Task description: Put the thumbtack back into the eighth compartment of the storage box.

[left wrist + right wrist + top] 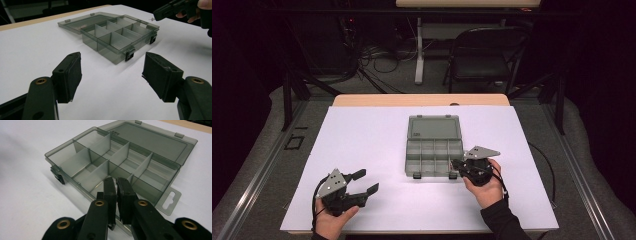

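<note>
- The left gripper (366,181), a black two-jaw tool in the person's left hand (332,220), is sitting at the near left of the white sheet (362,145) covering the table; its jaws are standing wide apart and nothing is lying between them
- In the left gripper view, its black padded fingers (71,72) are framing bare white surface, with the box lying ahead of them and well apart
- The right gripper (455,164), a black two-jaw tool in the person's right hand (487,187), is hovering at the near right corner of the box; its jaws are nearly closed
- In the right gripper view, a small pale object (115,183) is showing in the narrow gap at the fingertips; what it is cannot be told
- The smoky-grey translucent plastic compartment box (433,155) is lying at the middle of the sheet, its hinged lid (434,127) folded back flat on the far side
- Thin dividers (100,162) are splitting the tray into two rows of compartments, and the right gripper's tips are hanging above the near row (85,178)
- Two black latches (129,53) are sitting on the box's near wall
</note>
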